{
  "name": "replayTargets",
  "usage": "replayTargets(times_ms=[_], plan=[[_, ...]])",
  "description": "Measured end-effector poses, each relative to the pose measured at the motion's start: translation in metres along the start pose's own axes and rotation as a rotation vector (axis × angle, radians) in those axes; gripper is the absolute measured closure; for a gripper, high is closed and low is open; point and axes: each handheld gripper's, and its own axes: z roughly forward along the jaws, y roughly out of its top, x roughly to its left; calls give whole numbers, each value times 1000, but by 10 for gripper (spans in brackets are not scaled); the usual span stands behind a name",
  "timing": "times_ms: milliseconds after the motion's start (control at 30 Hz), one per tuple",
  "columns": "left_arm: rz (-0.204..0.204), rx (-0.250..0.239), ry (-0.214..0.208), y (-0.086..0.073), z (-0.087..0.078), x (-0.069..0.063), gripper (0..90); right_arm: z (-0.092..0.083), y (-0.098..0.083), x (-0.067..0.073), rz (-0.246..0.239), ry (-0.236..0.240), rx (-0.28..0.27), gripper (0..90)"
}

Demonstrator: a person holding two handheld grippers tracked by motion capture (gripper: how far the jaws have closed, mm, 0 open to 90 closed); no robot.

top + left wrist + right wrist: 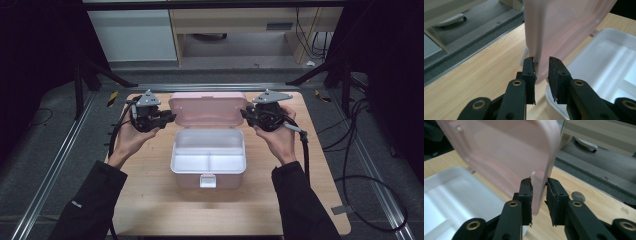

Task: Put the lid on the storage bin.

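A pink box [186,181] stands open mid-table with a white divided tray [207,150] inside; its pink lid [207,107] is raised at the back. My left gripper [172,118] is at the lid's left edge, my right gripper [245,114] at its right edge. In the left gripper view the lid's rim [564,25] fills the space between the jaws of the left gripper [541,65], pads against it, beside the tray [609,57]. In the right gripper view the right gripper [539,185] likewise clamps the lid [506,150] above the tray [449,195].
The wooden table [150,200] has bare room in front of the box and at both sides. A small grey round disc [576,196] lies on the table near the right jaws. Cables [360,150] trail on the floor at right; dark frame struts [320,70] stand behind.
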Motion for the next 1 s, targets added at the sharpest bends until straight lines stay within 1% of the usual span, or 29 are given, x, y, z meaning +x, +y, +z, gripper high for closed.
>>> replayTargets(times_ms=[67,133,233,267,300,333,367,400,467,500,533,567,633,667,767,800,833,867,900,933,1000], plan=[[19,4,-2,-5,-5,-7,759,-9,-6,5,0,16,-1,779],[17,2,-15,-12,-10,-12,773,-16,-14,10,-12,31,-2,794],[3,-1,-32,-21,-15,-19,782,-24,-25,16,-23,56,5,808],[12,6,-32,-24,-16,-22,781,-25,-29,17,-21,68,7,807],[15,6,-28,-27,-16,-25,779,-27,-34,19,-22,78,10,804],[17,9,-33,-31,-16,-28,772,-29,-38,21,-22,88,13,798],[12,9,-35,-34,-16,-30,752,-30,-44,23,-24,88,11,775],[12,11,-29,-38,-17,-32,750,-31,-46,25,-26,90,12,750],[-4,4,-30,-45,-19,-37,736,-32,-54,28,-24,80,9,713],[0,3,-22,-49,-20,-38,726,-33,-59,29,-20,82,14,703],[-4,0,-16,-54,-22,-40,713,-33,-63,30,-18,75,7,693],[-9,-1,-12,-57,-22,-41,700,-33,-68,31,-12,72,15,668],[-15,2,-4,-63,-24,-43,691,-33,-72,32,-13,59,18,646],[-19,1,0,-66,-24,-45,686,-33,-75,33,-18,49,28,627],[-14,12,17,-72,-26,-49,672,-35,-82,34,-16,34,37,603],[-12,21,15,-73,-26,-49,667,-36,-85,35,-8,31,39,593],[-8,28,23,-76,-27,-50,664,-37,-88,35,2,32,43,591],[-9,30,25,-78,-28,-50,653,-38,-93,34,20,29,32,580],[-13,31,29,-79,-29,-50,643,-39,-96,34,36,38,34,568],[-16,33,38,-82,-31,-49,640,-40,-98,33,38,39,43,563],[-27,41,56,-90,-33,-48,617,-43,-102,30,44,18,43,533]])
